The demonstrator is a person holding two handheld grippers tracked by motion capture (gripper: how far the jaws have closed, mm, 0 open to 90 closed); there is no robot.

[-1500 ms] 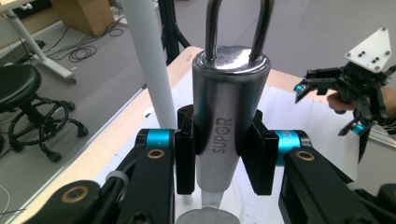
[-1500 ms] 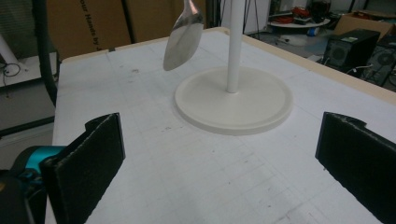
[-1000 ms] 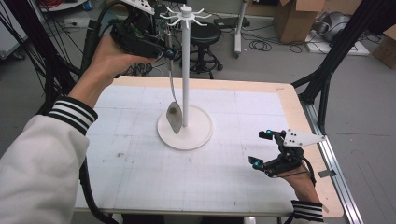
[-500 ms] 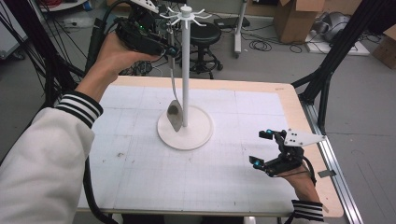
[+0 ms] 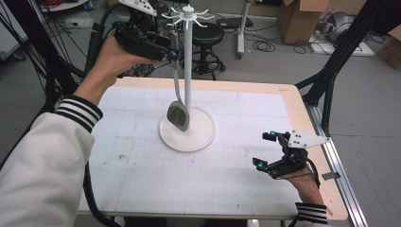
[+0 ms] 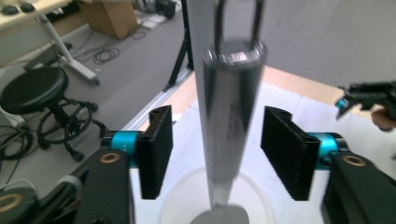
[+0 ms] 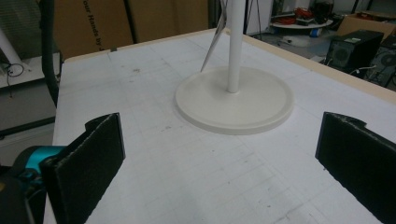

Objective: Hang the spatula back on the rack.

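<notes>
1. The left gripper point(image 5: 171, 47) is raised beside the top of the white round-based hook stand point(image 5: 187, 85). Its jaws stand apart, with the grey metal spatula's point(image 5: 178, 101) handle between them, touching neither pad (clearest in the left gripper view).
2. The spatula hangs from a loop at its top, its blade below the gripper, over the stand's base.
3. The right gripper point(image 5: 265, 150) rests low near the white table's point(image 5: 142, 179) right edge, jaws wide apart and empty, the stand ahead of it.

Layout relative to the stand point(image 5: 187, 71) at mid-table point(image 5: 142, 189): spatula point(image 5: 177, 111) hangs just left of its pole, over the base; left gripper point(image 5: 171, 47) at upper left; right gripper point(image 5: 265, 150) well apart at lower right.
</notes>
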